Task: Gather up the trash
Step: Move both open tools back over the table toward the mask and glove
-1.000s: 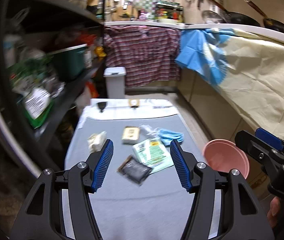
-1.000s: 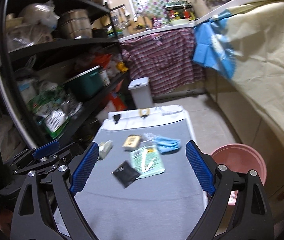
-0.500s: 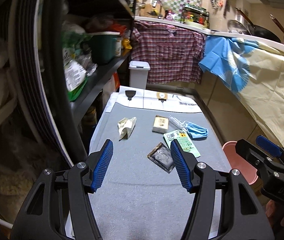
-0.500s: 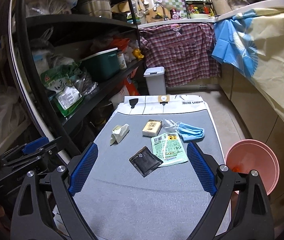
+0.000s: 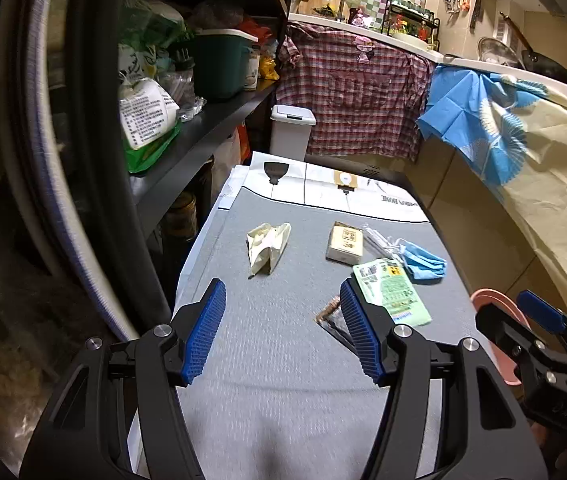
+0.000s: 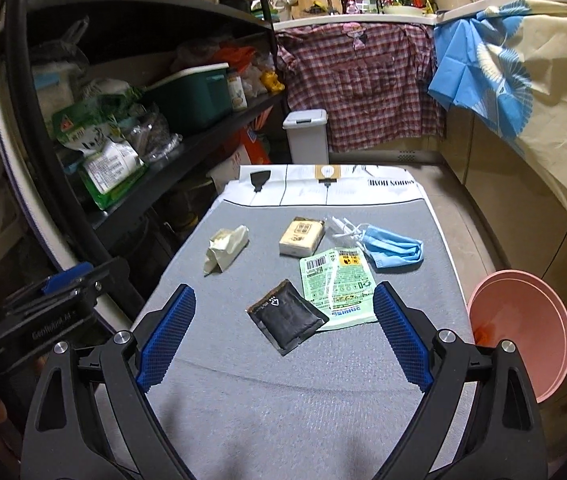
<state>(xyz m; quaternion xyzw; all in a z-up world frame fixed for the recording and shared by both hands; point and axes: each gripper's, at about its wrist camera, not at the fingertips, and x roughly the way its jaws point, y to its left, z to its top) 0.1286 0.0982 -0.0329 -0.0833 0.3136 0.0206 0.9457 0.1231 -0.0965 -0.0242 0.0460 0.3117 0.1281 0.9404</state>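
Several pieces of trash lie on the grey table (image 6: 283, 400): a crumpled cream wrapper (image 6: 225, 250) (image 5: 267, 246), a small tan packet (image 6: 301, 236) (image 5: 345, 242), a blue face mask (image 6: 393, 246) (image 5: 423, 262), a green printed pouch (image 6: 337, 288) (image 5: 391, 290) and a black sachet (image 6: 287, 318), partly hidden behind a finger in the left wrist view (image 5: 329, 316). My left gripper (image 5: 281, 332) is open and empty above the near table, before the cream wrapper. My right gripper (image 6: 283, 334) is open and empty, with the black sachet between its fingers' line of sight.
A pink bucket (image 6: 523, 328) (image 5: 495, 308) stands on the floor right of the table. A dark shelf rack (image 6: 143, 128) full of goods runs along the left. A white lidded bin (image 6: 307, 136) stands beyond the table. Cloth-draped counters (image 6: 543, 100) line the right.
Both grippers have swung left and steadied over the table. The left view now centres on the cream wrapper rather than the pouch. Both stay open; the trash has not moved.
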